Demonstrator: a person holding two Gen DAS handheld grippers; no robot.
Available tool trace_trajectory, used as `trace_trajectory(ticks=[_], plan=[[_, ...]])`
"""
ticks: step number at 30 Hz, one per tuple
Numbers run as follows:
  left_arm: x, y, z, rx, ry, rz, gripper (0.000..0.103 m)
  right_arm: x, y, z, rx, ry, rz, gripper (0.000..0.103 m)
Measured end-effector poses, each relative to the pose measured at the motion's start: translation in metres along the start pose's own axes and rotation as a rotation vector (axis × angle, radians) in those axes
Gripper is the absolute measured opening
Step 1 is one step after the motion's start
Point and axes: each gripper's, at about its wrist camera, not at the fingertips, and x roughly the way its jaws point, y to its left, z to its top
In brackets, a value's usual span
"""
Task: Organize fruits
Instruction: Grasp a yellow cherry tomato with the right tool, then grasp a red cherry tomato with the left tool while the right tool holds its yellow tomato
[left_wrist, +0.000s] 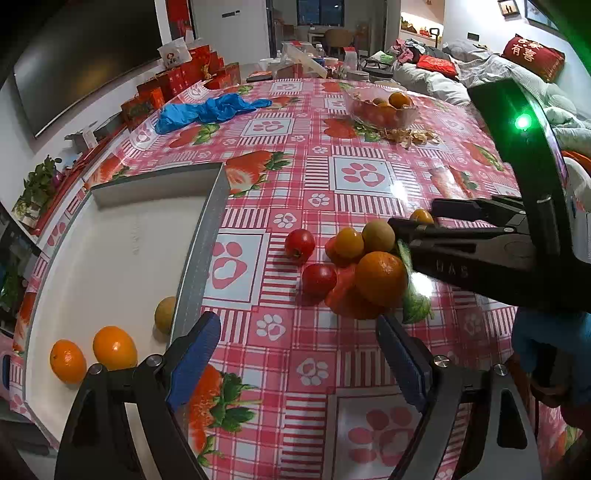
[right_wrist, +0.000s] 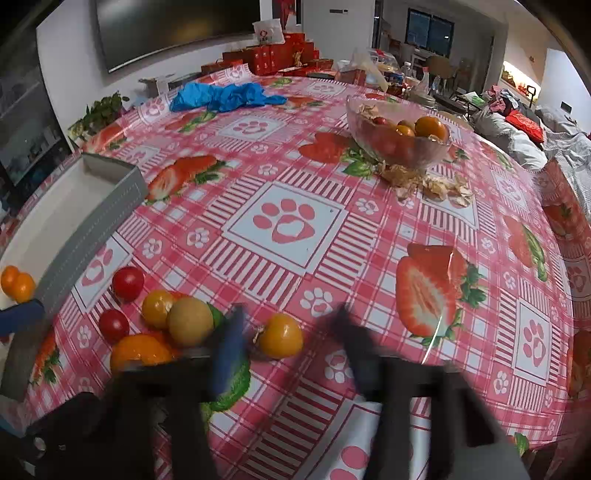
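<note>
A heap of fruit lies on the checked tablecloth: two red tomatoes (left_wrist: 300, 245) (right_wrist: 128, 282), a yellow fruit (left_wrist: 349, 242), a tan one (left_wrist: 378, 234) (right_wrist: 190, 321) and an orange (left_wrist: 382, 284) (right_wrist: 140, 352). Slightly apart sits a small yellow fruit (right_wrist: 280, 336) (left_wrist: 421, 216). My right gripper (right_wrist: 290, 314) straddles it, its blurred fingers (right_wrist: 231, 332) standing clear of it on both sides. Just in front of the heap, my left gripper (left_wrist: 295, 319) hangs open over the cloth with nothing between its blue pads (left_wrist: 195, 354). Beside it, the white tray (left_wrist: 207, 236) (right_wrist: 92, 206) holds two oranges (left_wrist: 114, 347) and a tan fruit (left_wrist: 166, 314).
At the far side stands a glass bowl (left_wrist: 384, 110) (right_wrist: 399, 147) with more fruit, dry peels (right_wrist: 436, 188) scattered next to it. Blue gloves (left_wrist: 207, 110) (right_wrist: 225, 96) lie at the back left. Red boxes and clutter line the table's far edge. A gloved hand (left_wrist: 550, 339) holds the right gripper.
</note>
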Motion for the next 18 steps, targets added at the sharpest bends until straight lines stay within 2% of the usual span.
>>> trace_trajectory(ticks=[8, 10, 13, 15, 18], plan=[[0.006, -0.011, 0.01, 0.002, -0.021, -0.005, 0.086, -0.031, -0.028, -0.028, 0.103, -0.013, 0.089, 0.024], [0.009, -0.014, 0.012, 0.008, -0.024, -0.012, 0.079, -0.042, -0.034, -0.037, 0.13, -0.023, 0.109, 0.024], [0.011, -0.016, 0.015, 0.009, -0.025, -0.018, 0.078, -0.055, -0.04, -0.047, 0.158, -0.038, 0.132, 0.024], [0.01, -0.015, 0.013, 0.025, -0.025, -0.016, 0.068, -0.06, -0.041, -0.052, 0.171, -0.043, 0.149, 0.024], [0.012, -0.011, 0.008, 0.047, 0.001, -0.014, 0.066, -0.065, -0.041, -0.059, 0.18, -0.048, 0.171, 0.024]])
